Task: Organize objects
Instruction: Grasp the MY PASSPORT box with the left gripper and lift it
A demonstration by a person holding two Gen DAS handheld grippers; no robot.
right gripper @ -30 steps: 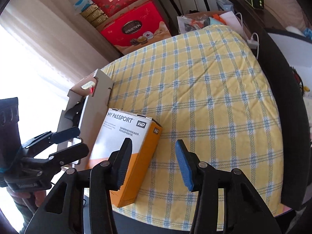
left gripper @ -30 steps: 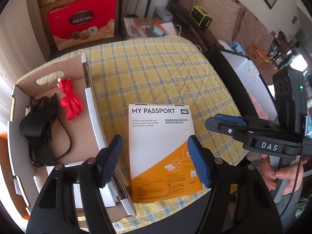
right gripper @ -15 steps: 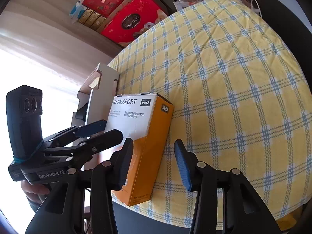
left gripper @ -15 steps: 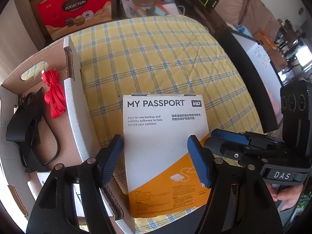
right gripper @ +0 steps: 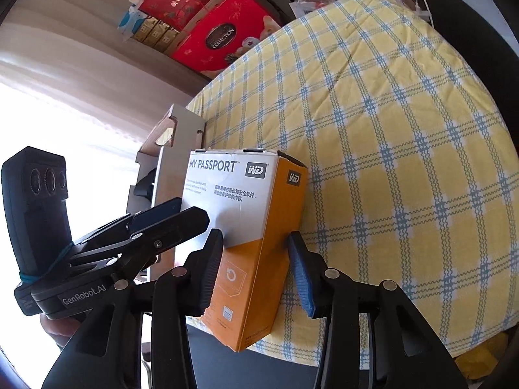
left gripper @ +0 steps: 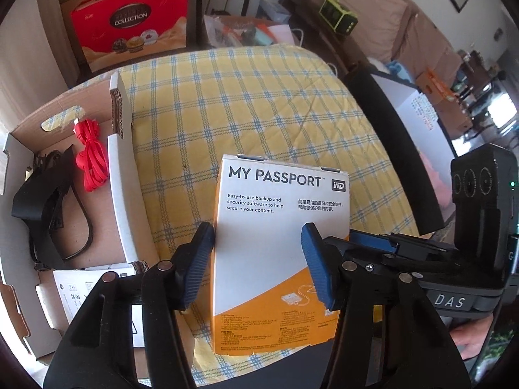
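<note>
Looking through your left wrist camera first: your left gripper has its fingers spread wide on either side of the one white-and-orange hard drive box, released and, as far as I can tell, not quite touching it. That box lies flat near the front edge of the bed with the yellow checked cover, just beside the one cardboard box on your left. My guess is it's lined up there to go into the cardboard box, which already has one red ribbon, one black strap and some white leaflets in it. One red gift bag stands behind the bed.

Over to the right wrist camera: your right gripper straddles the hard drive box's orange side, fingers open too, gripping nothing. You can see the left gripper coming in from the side. So that's two grippers around one box, probably so you can steady it while you lift.
</note>
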